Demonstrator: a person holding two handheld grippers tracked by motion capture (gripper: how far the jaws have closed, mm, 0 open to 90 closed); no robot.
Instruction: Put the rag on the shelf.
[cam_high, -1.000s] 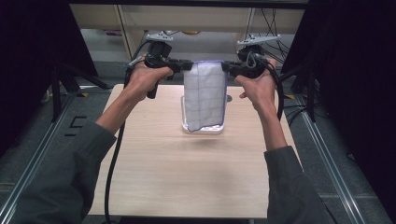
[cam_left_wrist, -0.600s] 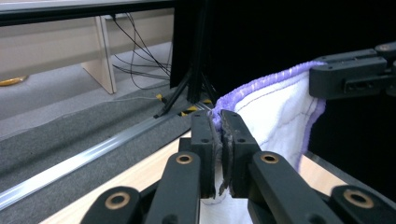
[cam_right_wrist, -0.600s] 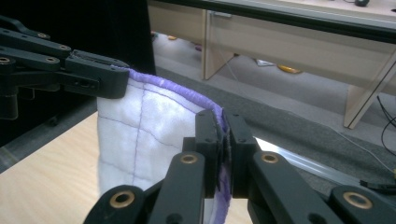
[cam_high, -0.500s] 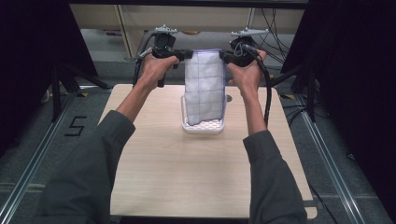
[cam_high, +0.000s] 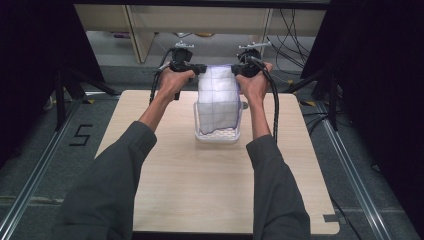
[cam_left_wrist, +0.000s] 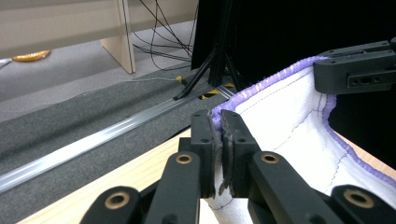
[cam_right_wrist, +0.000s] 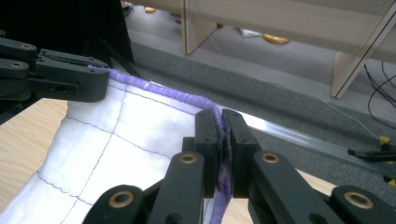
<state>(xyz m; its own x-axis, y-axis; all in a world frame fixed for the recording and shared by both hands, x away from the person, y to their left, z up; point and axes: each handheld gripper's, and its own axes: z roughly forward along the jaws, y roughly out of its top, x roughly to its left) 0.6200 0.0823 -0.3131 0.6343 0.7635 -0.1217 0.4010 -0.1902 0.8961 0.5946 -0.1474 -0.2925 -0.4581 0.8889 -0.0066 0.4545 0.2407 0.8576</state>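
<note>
Over the far half of the table (cam_high: 150, 200) I have both grippers up at the same height, with a white quilted cloth (cam_high: 218, 100) stretched between them. My left gripper (cam_high: 199, 67) has its jaws pressed together on the cloth's upper left corner; in the left gripper view (cam_left_wrist: 219, 140) the purple-stitched hem is nipped tight between the two black pads. My right gripper (cam_high: 236, 68) pinches the opposite upper corner the same way, and in the right gripper view (cam_right_wrist: 220, 144) the purple edge (cam_right_wrist: 163, 93) runs straight into the closed jaws. From that taut top edge the cloth hangs down, and its lower part sits inside a clear plastic basket (cam_high: 200, 132) that stands on the table between my forearms. The cloth's bottom hem lies against the basket's floor, near its front wall. Each gripper view also shows the other gripper holding its corner farther off, across the hem.
</note>
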